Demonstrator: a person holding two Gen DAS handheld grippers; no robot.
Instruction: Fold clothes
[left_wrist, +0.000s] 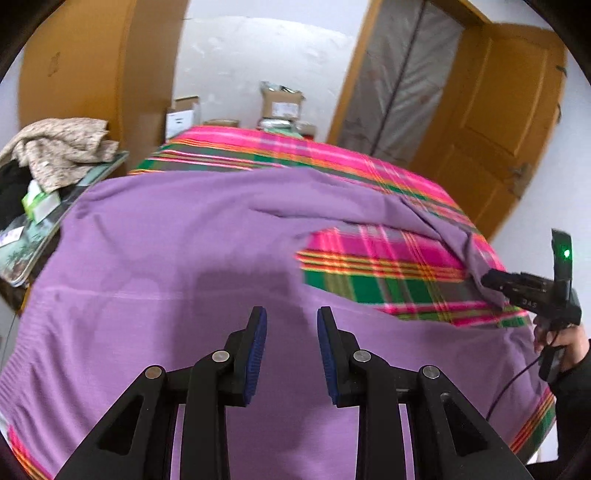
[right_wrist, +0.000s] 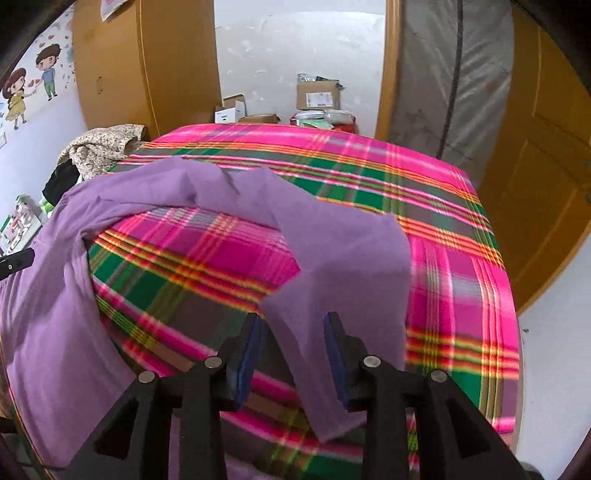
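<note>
1. Where the purple garment (left_wrist: 177, 240) lies spread, it covers most of a surface draped in a pink, green and orange plaid cloth (left_wrist: 388, 266), and its ribbed hem runs along the near left edge in the left wrist view.
2. The left gripper (left_wrist: 291, 350) hangs over the body of the garment with its fingers apart; their blue pads (left_wrist: 258, 354) press on nothing and only flat fabric shows through the gap.
3. At the right edge of the left wrist view, the right gripper (left_wrist: 491, 282) is held in a person's hand (left_wrist: 565, 347), with its tip at the end of the garment's sleeve (left_wrist: 443, 225).
4. In the right wrist view, that sleeve (right_wrist: 343, 266) runs down between the right gripper's (right_wrist: 295, 354) fingers, which stand apart; the fabric lies against the inner side of the right pad (right_wrist: 334, 354) and clear of the left one, so it is not clamped.
5. The sleeve stretches away from the body, leaving a patch of bare plaid cloth between the two.
6. A crumpled, speckled beige cloth (left_wrist: 62, 147) lies on a side stand to the left, apart from the garment.
7. Cardboard boxes (right_wrist: 317, 96) sit against the white wall beyond the far edge of the surface, and an orange-brown door (left_wrist: 509, 122) stands to the right.
</note>
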